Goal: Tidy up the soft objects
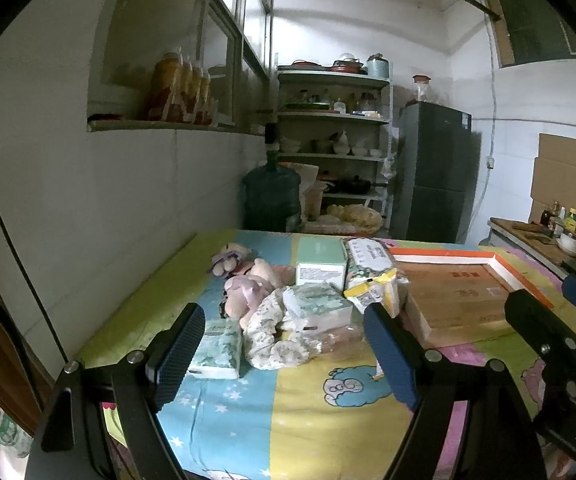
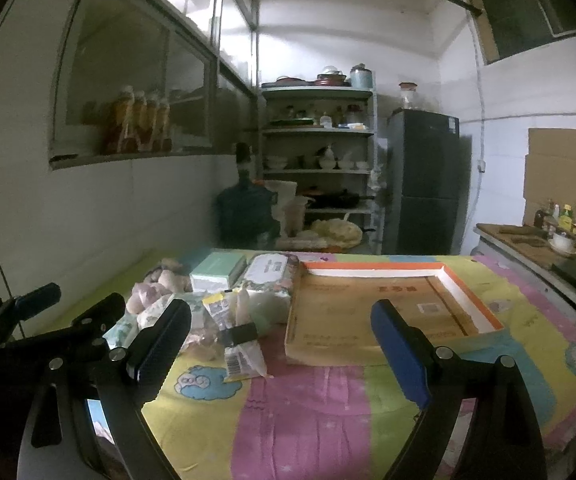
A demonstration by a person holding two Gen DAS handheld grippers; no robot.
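Hovering near the table's front edge, left gripper (image 1: 283,356) and right gripper (image 2: 283,348) both gape wide, holding nothing. Plush toys (image 1: 243,292), tissue packs (image 1: 316,304) and snack bags (image 2: 239,336) lie heaped left; shallow cardboard tray (image 2: 368,312) right holds nothing, sorting apparently unstarted.

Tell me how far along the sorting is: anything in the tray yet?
Nothing looks done: the orange-rimmed cardboard tray holds nothing I can see. Nothing is in hand either; the left claw and right claw are both open and hold nothing. All of it is left: the plush toys, tissue packs, mint box and yellow packet sit piled on the cloth left of the tray.
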